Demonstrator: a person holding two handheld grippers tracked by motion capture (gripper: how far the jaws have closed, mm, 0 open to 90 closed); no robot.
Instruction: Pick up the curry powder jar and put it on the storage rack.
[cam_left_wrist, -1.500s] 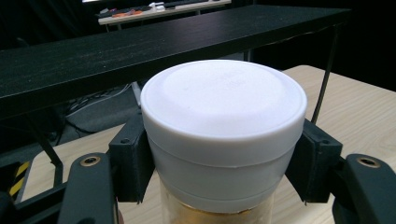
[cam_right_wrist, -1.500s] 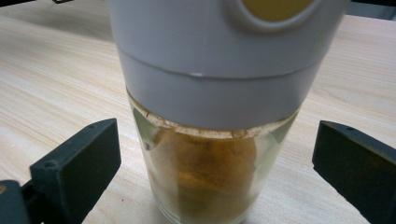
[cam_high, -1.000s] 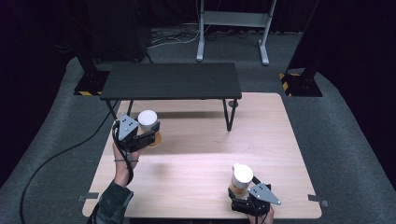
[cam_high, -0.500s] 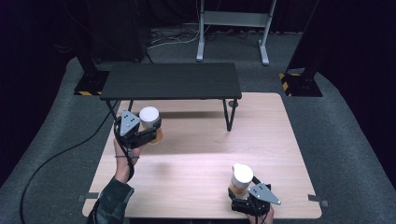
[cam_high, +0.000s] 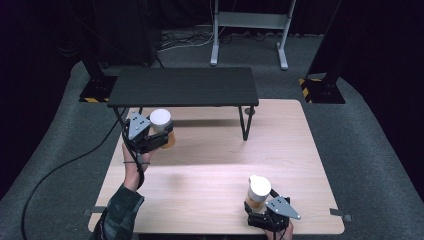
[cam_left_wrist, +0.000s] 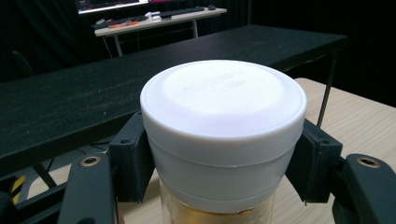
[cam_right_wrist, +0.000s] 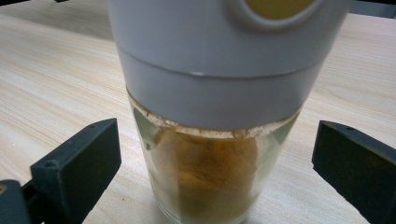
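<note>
The left tongs (cam_high: 159, 137) pinch a jar (cam_high: 162, 128) with a white cap, held near the far left corner of the desk (cam_high: 210, 165), just in front of the low black shelf (cam_high: 183, 86) that stands across the desk's far edge. In the left gripper view the two black pads (cam_left_wrist: 133, 161) press against the white cap on both sides, and below the cap a strip of clear glass with something amber inside can be seen. From the high view it cannot be told whether this jar rests on the desk or is lifted off it.

The second jar (cam_high: 257, 192) stands upright on the desk near the front edge, toward the right. It has a white lid with a round opening and a clear glass body holding brownish-orange powder (cam_right_wrist: 210, 172). The right tongs (cam_high: 257, 210) are spread, one black finger (cam_right_wrist: 77, 165) on each side of the glass, both clear of it with bare wood showing in the gaps. The jar sits between them, roughly centred.

The two jars are well apart, at diagonal ends of the desk.
</note>
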